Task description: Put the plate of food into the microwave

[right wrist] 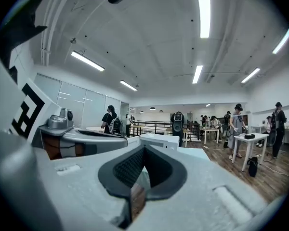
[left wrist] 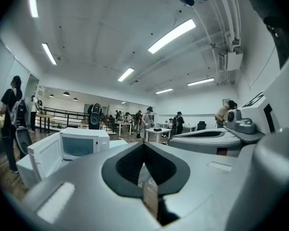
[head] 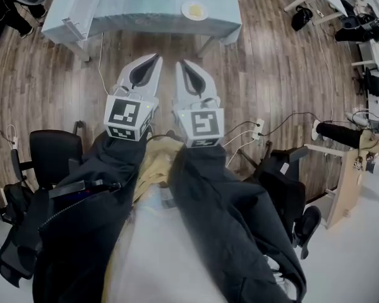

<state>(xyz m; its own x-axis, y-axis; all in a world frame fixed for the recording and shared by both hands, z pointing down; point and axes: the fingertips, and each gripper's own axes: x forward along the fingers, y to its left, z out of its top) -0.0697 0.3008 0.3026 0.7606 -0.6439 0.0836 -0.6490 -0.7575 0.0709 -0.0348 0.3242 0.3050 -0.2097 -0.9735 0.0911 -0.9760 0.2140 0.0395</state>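
- Left gripper (head: 155, 58): held level over the wooden floor (head: 271, 62), jaws together, nothing between them
- Right gripper (head: 180, 64): just beside the left one and parallel to it, jaws likewise closed tip to tip and empty
- Plate of food (head: 194, 9): a white plate with a yellowish portion on it, resting near the front edge of the cloth-covered table (head: 145, 17), well apart from both grippers
- Microwave (left wrist: 82, 142): white, standing on the same table to the left of the plate; its door (left wrist: 45, 156) is swung open, so the cavity is already accessible
- Step in hand: judged to be the approach, before any pick-up; the plate is untouched and no contact has been made
- Next move calls for: closing the distance to the table, parting the jaws of at least one gripper, and taking the plate by its rim while keeping it flat so the food does not slide
- Caution: the plate sits close to the table edge; a nudge could push it off
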